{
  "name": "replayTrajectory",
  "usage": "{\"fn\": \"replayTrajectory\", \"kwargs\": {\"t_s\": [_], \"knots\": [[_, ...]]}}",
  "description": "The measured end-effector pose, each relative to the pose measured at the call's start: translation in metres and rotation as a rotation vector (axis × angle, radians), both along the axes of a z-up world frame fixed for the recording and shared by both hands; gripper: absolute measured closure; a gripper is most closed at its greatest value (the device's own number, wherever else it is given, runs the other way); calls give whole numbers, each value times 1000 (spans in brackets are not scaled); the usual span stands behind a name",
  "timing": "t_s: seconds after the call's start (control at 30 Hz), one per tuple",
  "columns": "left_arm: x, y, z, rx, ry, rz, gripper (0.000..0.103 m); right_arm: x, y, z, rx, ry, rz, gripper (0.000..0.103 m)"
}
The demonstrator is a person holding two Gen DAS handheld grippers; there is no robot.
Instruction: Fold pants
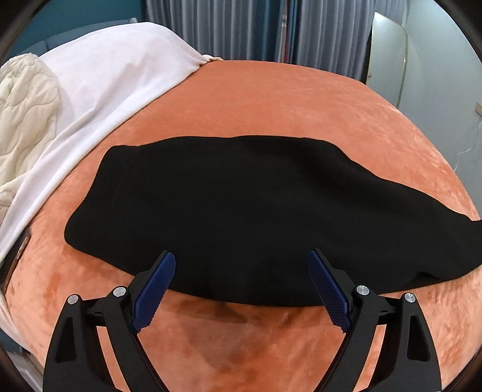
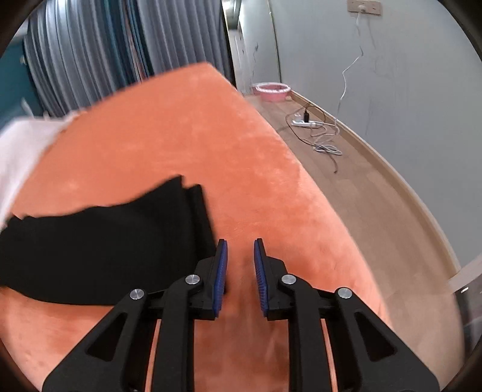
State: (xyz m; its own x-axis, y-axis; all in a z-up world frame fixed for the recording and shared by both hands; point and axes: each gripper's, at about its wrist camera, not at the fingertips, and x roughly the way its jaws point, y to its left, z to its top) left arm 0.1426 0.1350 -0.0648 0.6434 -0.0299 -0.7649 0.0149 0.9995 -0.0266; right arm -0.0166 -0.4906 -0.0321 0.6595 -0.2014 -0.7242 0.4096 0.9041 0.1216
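Note:
Black pants [image 1: 250, 211] lie folded lengthwise across an orange bed cover [image 1: 271, 99]. My left gripper [image 1: 241, 259] is wide open and empty, its blue pads over the near edge of the pants' middle. In the right wrist view one end of the pants [image 2: 99, 241] lies at the left. My right gripper [image 2: 240, 244] is partly open and empty, over bare orange cover just right of that end, with a narrow gap between the pads.
A white sheet [image 1: 99, 90] and a cream quilt [image 1: 24, 120] lie at the bed's far left. Grey curtains [image 1: 241, 27] hang behind. The bed's right edge drops to a wood floor [image 2: 361, 181] with a power strip and cables [image 2: 313, 126] and a pink basin [image 2: 272, 89].

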Motion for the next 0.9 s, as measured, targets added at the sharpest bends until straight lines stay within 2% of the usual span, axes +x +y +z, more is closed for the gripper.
{"fn": "replayTrajectory", "kwargs": {"t_s": [0.13,0.2,0.3,0.37,0.47,0.5,0.57,0.6,0.67,0.73,0.83,0.87,0.9], "knots": [[4,2,-12,3,17,69,16,16,27,1,-28,6,91,86],[6,12,-17,29,28,103,16,26,31,-27,-114,122,79,85],[2,49,-19,79,38,162,16,16,22,-13,-28,67,-8,82],[-2,80,-16,63,29,204,16,9,31,7,-39,22,-30,78],[-10,150,-17,-60,37,308,16,1,63,30,-69,-16,8,78],[-14,179,-20,-140,42,361,16,-3,76,38,-65,-32,28,78],[-19,226,-28,-297,51,434,16,-6,98,41,-31,-55,56,72],[-18,238,-32,-343,59,448,16,-7,113,40,8,-70,79,68],[-12,263,-42,-446,92,458,16,-5,133,36,49,-73,106,67],[2,276,-51,-527,128,426,16,1,164,31,93,-61,155,66],[26,278,-54,-575,147,375,17,8,210,26,87,-25,219,66],[34,277,-54,-591,151,349,19,11,226,25,81,-16,236,66],[46,277,-55,-593,167,325,48,14,233,24,82,-13,248,66]]}}
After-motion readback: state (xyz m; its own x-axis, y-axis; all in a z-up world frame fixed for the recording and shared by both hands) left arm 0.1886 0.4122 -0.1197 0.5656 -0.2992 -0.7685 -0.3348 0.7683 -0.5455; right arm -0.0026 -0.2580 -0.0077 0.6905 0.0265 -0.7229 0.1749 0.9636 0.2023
